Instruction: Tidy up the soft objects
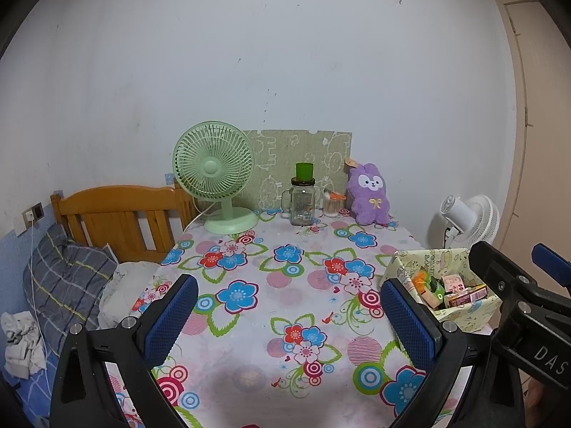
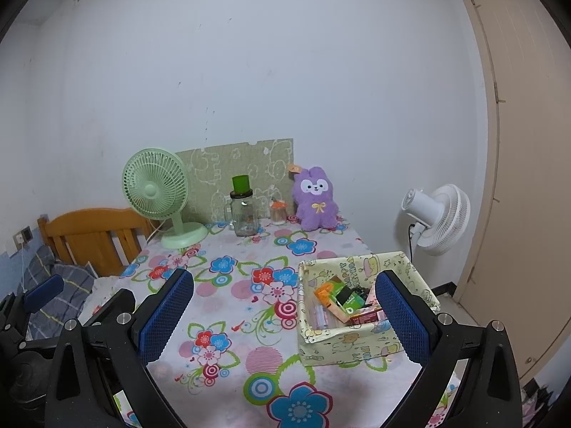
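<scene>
A purple plush rabbit [image 1: 369, 194] sits upright at the table's far right edge against the wall; it also shows in the right wrist view [image 2: 316, 199]. A cream fabric box [image 2: 360, 342] with several small packets stands on the table's right side, also in the left wrist view [image 1: 460, 312]. My left gripper [image 1: 291, 322] is open and empty above the near floral tablecloth [image 1: 271, 264]. My right gripper [image 2: 285, 317] is open and empty, its right finger [image 2: 401, 321] in front of the box.
A green desk fan [image 1: 214, 174], a glass jar with green lid [image 1: 302, 196] and a small cotton-swab jar [image 1: 332, 205] stand at the table's back. A white floor fan [image 2: 437, 219] stands right of the table, near a door [image 2: 517, 178]. A bed with pillows [image 1: 67, 278] lies left.
</scene>
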### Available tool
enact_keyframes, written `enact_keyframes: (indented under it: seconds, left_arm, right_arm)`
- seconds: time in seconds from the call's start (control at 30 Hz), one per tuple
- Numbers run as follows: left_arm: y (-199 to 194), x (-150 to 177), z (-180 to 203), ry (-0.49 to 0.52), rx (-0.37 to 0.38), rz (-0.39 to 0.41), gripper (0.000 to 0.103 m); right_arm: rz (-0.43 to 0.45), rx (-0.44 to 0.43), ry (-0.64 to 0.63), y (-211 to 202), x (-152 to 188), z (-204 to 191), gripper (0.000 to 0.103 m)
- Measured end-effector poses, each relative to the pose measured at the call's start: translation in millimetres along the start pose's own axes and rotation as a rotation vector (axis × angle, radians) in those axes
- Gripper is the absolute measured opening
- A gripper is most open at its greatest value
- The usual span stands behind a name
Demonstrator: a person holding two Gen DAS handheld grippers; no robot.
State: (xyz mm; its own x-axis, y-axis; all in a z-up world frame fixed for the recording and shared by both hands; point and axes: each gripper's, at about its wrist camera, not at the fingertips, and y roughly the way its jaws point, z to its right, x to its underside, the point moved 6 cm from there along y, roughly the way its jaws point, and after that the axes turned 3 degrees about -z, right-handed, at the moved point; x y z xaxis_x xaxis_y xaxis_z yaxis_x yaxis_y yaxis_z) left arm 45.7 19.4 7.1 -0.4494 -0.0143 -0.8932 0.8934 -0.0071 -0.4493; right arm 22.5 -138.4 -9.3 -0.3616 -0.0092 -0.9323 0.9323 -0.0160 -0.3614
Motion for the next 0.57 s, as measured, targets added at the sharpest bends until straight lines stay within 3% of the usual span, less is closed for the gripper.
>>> enact_keyframes:
  seconds: [0.57]
  left_arm:
    - [5.2,0.1,-3.2,-0.006,-0.006,-0.002,0.103]
  right_arm:
    - [-0.006,0.002,-0.007,9.5,2.2,-6.6,0.103]
